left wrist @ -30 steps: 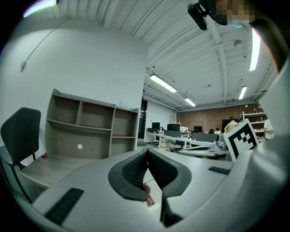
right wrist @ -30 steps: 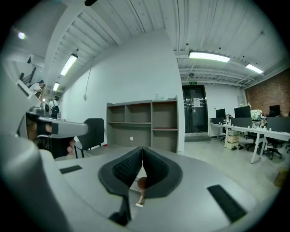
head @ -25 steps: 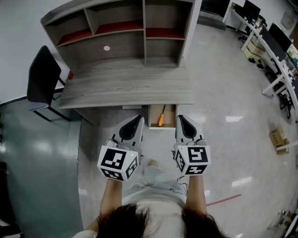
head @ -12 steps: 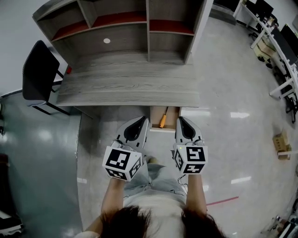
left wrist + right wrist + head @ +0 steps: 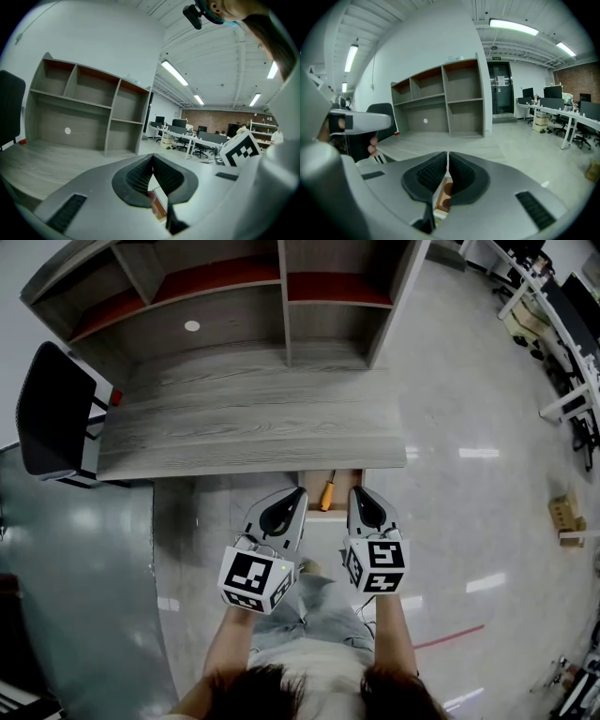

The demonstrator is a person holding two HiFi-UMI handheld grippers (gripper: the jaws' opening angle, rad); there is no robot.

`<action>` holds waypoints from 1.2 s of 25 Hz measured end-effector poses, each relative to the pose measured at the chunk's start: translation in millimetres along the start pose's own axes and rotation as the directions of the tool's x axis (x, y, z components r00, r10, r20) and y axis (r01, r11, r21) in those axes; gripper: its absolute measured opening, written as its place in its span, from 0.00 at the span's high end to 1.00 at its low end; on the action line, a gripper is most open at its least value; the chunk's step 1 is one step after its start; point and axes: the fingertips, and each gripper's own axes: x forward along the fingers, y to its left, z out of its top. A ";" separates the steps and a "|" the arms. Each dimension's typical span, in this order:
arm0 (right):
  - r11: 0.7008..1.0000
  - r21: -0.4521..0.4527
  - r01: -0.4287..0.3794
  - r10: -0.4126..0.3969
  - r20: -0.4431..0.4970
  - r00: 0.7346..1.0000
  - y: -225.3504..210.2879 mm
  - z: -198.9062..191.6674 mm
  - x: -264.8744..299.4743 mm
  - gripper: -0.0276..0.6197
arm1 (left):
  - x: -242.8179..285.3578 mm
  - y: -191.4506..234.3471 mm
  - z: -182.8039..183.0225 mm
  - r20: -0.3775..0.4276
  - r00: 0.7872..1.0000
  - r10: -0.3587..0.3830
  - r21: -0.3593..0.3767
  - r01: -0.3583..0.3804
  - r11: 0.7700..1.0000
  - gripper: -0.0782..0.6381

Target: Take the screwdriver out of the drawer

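An orange-handled screwdriver (image 5: 325, 493) lies in a small open wooden drawer (image 5: 339, 507) under the front edge of the grey desk (image 5: 253, 432). In the head view my left gripper (image 5: 298, 492) is just left of the drawer and my right gripper (image 5: 356, 491) just right of it, both tips near the drawer front. Each is shut with nothing between its jaws. In the left gripper view the left gripper (image 5: 152, 157) shows closed pads, with a bit of drawer (image 5: 158, 207) below. The right gripper (image 5: 447, 154) is likewise closed over the drawer (image 5: 442, 196).
A hutch with open shelves (image 5: 281, 296) stands on the desk's back. A black chair (image 5: 54, 413) sits at the desk's left end. Office desks (image 5: 562, 315) and a cardboard box (image 5: 563, 517) are far right on the glossy floor. The person's legs are below the grippers.
Both grippers have moved forward toward the desk and now flank the drawer closely. The head view has shifted, and less of the drawer shows beyond the desk edge.
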 end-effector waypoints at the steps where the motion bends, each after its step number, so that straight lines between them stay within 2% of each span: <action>1: 1.000 0.003 0.003 -0.003 -0.011 1.000 -1.3 -2.9 7.8 0.91 | 5.7 3.6 -2.9 -0.007 1.000 -0.009 -0.004 0.009 1.000 0.87; 11: 0.999 0.036 0.033 -0.028 -0.130 0.991 -11.6 -46.3 61.6 0.91 | 46.9 34.3 -40.3 -0.076 0.994 -0.078 -0.035 0.075 0.997 0.87; 30: 0.992 0.106 0.065 -0.029 -0.311 0.950 -20.3 -140.8 129.5 0.91 | 86.2 60.9 -133.3 -0.197 0.970 -0.140 -0.128 0.117 0.985 0.87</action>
